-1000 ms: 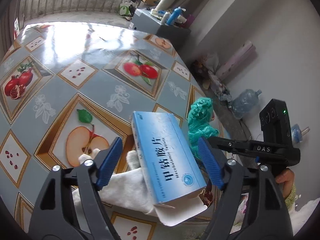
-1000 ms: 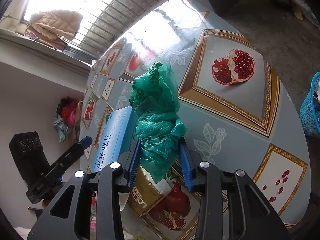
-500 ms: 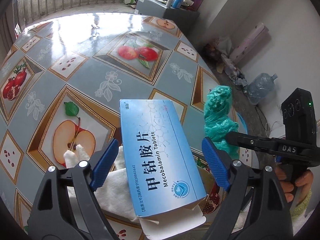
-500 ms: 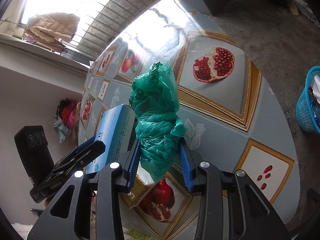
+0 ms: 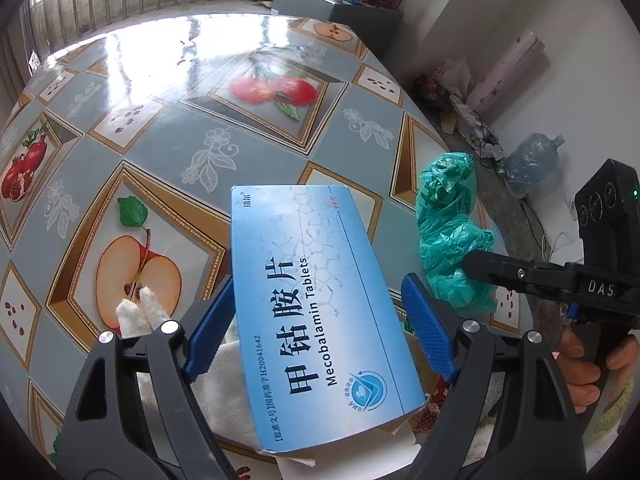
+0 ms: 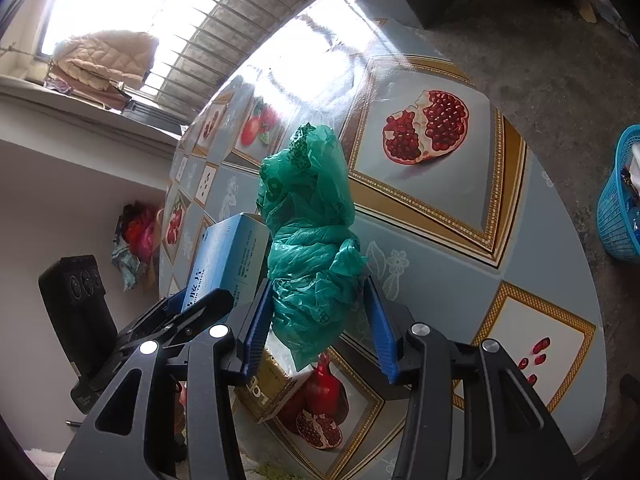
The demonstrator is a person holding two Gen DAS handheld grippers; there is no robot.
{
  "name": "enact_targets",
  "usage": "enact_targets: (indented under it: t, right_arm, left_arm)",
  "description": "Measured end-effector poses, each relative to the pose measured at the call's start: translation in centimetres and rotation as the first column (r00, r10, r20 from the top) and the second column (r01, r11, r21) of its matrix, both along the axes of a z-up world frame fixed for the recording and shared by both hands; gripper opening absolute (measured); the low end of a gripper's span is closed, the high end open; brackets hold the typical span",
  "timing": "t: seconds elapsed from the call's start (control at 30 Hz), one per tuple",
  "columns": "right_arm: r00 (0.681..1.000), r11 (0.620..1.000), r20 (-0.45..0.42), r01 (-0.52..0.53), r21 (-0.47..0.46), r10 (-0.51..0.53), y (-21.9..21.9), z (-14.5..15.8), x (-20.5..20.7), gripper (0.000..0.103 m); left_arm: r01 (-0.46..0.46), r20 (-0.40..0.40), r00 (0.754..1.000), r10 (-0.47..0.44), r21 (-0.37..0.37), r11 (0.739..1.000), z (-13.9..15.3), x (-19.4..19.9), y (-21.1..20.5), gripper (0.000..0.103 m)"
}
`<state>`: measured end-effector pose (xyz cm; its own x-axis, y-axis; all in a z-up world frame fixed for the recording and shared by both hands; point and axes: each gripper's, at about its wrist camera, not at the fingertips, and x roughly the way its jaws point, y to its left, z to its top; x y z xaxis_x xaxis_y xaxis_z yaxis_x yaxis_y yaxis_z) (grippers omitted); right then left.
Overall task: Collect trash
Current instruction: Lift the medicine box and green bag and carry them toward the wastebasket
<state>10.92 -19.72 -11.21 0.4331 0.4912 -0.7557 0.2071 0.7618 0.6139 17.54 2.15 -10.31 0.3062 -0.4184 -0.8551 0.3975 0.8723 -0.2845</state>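
Note:
A blue medicine box (image 5: 320,300) lies tilted between the pads of my left gripper (image 5: 318,328). Its jaws are closing, with a small gap still showing at the right pad. The box rests on crumpled white tissue (image 5: 136,316). In the right wrist view the same blue box (image 6: 228,256) stands left of a crumpled green plastic bag (image 6: 308,220). The bag sits between the pads of my right gripper (image 6: 318,320), whose jaws are opening; the right pad stands off the bag. A gold carton (image 6: 268,392) lies under the bag. The green bag (image 5: 448,240) also shows in the left wrist view.
The round table (image 5: 200,100) has a glossy fruit-print cloth, and its edge is close on the right. A blue basket (image 6: 620,208) stands on the floor beyond that edge. A water jug (image 5: 532,164) and clutter lie by the wall. A hand (image 5: 580,368) holds the right gripper's handle.
The left gripper sank and tipped toward the table, and the blue box now lies flatter between its pads. The right jaws have widened around the green bag.

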Motion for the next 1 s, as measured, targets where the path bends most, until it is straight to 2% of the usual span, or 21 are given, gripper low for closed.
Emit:
enact_targets:
  t: [0.1, 0.3, 1.0]
  right_arm:
    - [1.000, 1.000, -0.001, 0.002, 0.003, -0.002, -0.1, 0.0, 0.1, 0.045]
    - [1.000, 1.000, -0.005, 0.000, 0.010, 0.000, 0.1, -0.3, 0.6, 0.045]
    - [1.000, 1.000, -0.002, 0.016, 0.022, -0.016, 0.1, -0.3, 0.5, 0.040]
  left_arm:
    - [0.013, 0.013, 1.000, -0.013, 0.016, 1.000, 0.0, -0.2, -0.2, 0.073]
    - [0.016, 0.029, 0.999, -0.017, 0.023, 1.000, 0.3, -0.5, -0.2, 0.071]
    - [0.000, 0.072, 0.997, -0.002, 0.030, 1.000, 1.3, -1.3, 0.4, 0.069]
